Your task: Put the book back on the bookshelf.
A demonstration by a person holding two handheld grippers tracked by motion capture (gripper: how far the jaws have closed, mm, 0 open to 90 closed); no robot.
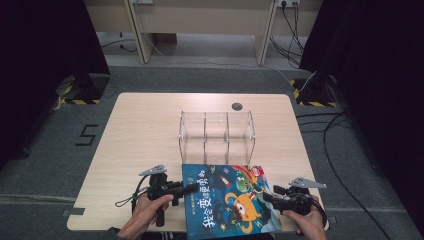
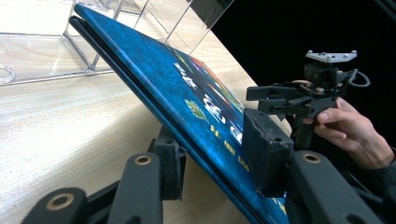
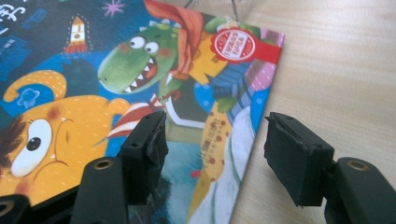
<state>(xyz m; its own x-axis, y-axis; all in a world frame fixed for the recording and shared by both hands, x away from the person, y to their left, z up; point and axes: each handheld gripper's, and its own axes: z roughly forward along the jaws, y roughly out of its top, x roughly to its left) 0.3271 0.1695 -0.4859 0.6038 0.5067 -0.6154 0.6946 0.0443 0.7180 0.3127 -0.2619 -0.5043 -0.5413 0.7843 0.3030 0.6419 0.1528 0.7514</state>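
Observation:
A blue picture book (image 1: 227, 200) with cartoon monsters on its cover lies at the table's front edge, just in front of a clear plastic divider rack (image 1: 217, 135). My left gripper (image 1: 192, 189) is shut on the book's spine edge. In the left gripper view its pads (image 2: 264, 149) clamp the book (image 2: 187, 93), which is tilted with the spine side raised off the wood. My right gripper (image 1: 267, 196) stands open at the book's right edge. In the right gripper view (image 3: 219, 144) one jaw hangs over the cover (image 3: 140, 70) and the other over bare wood, neither pressing.
The light wooden table (image 1: 145, 125) has a round cable hole (image 1: 237, 106) behind the rack. The rack (image 2: 46, 51) stands close behind the book's far edge. Dark curtains hang at both sides, and cables run over the grey floor on the right.

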